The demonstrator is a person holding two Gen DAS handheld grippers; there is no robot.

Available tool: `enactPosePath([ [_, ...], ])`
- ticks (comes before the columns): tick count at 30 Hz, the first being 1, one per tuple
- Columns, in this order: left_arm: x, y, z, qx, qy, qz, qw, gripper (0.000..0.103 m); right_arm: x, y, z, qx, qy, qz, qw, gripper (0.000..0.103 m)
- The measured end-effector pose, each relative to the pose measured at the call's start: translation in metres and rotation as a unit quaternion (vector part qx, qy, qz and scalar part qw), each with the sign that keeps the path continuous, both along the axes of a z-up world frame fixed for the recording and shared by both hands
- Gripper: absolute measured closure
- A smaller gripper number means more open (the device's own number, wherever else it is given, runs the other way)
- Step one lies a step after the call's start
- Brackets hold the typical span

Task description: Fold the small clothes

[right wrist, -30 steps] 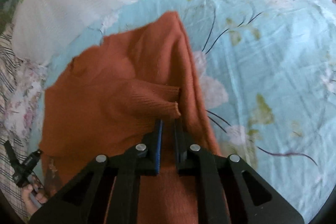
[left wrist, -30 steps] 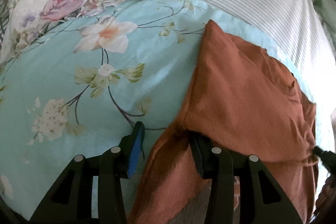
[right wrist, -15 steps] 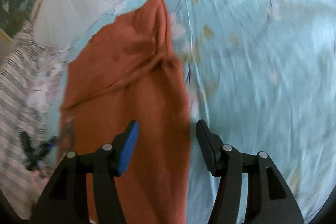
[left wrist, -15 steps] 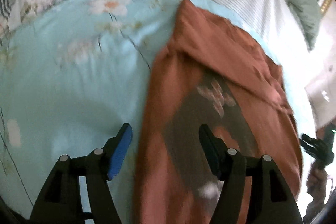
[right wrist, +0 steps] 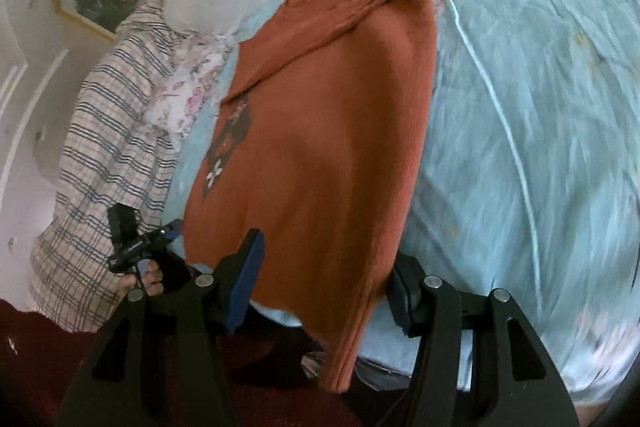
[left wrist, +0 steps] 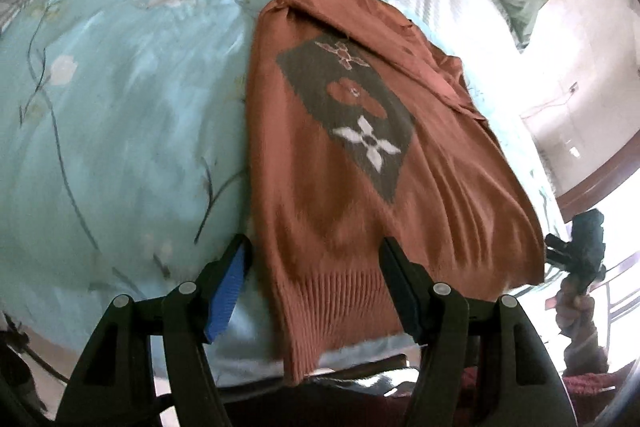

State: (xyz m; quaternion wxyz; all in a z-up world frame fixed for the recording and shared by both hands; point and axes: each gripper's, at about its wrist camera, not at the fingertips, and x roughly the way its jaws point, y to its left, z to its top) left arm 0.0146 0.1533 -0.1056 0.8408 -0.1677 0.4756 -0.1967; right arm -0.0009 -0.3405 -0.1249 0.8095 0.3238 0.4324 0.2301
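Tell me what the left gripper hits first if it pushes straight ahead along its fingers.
Most likely the rust sweater: its ribbed hem lies between the open fingers of the left gripper, on the floral bedspread. Depth is unclear, so it may skim above.

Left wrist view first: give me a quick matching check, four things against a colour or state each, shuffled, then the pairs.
Things:
1. rust-orange sweater
2. left gripper
3. bedspread
4. sweater's ribbed hem

Descriptions:
A. light blue with a flower print
B. hangs over the near bed edge
C. lies spread on the bed, grey patterned patch up
D. open, holding nothing

Pairs: 1-C, 2-D, 3-A, 4-B. The right gripper is open too.
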Motion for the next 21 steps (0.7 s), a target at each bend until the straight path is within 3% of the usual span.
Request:
enactPosePath([
  [3, -0.001, -0.004, -0.002, -0.024, 0.006, -0.008, 0.9997, 0.036, -0.001, 0.003, -0.002, 0.009, -0.009, -0.001, 1.0, 0.045],
  [6, 0.005, -0.011, 0.0, -0.026, 0.005, -0.026, 0.9993, 0.038, -0.001, 0.006, -0.004, 0.006, -0.009, 0.001, 1.0, 0.054],
  [7, 0.005, -0.013, 0.0, -0.025, 0.003, -0.031, 0.9992, 0.046, 0.0, 0.006, -0.006, 0.002, -0.006, 0.0, 1.0, 0.067],
  [8, 0.006, -0.013, -0.001, -0.025, 0.002, -0.035, 0.9991, 0.065, -0.002, 0.006, -0.008, 0.002, -0.001, 0.0, 1.0, 0.074],
  [9, 0.007, -0.014, -0.004, -0.027, 0.007, -0.042, 0.9987, 0.076, -0.003, 0.003, -0.011, 0.001, 0.004, 0.001, 1.0, 0.091],
  [10, 0.008, -0.012, -0.007, -0.031, 0.013, -0.047, 0.9984, 0.093, -0.004, 0.004, -0.013, -0.002, 0.008, 0.003, 1.0, 0.095],
  [14, 0.001, -0.012, 0.001, -0.015, -0.014, -0.056, 0.9982, 0.094, -0.012, 0.0, -0.006, 0.012, -0.014, 0.007, 1.0, 0.095],
  [18, -0.002, 0.0, 0.011, -0.06, -0.04, -0.043, 0.9965, 0.096, -0.008, -0.003, -0.007, 0.005, -0.012, 0.012, 1.0, 0.096],
  [21, 0.0, 0.006, 0.011, -0.078, -0.034, -0.026, 0.9961, 0.096, -0.006, -0.009, -0.002, 0.035, -0.025, 0.003, 0.999, 0.096],
])
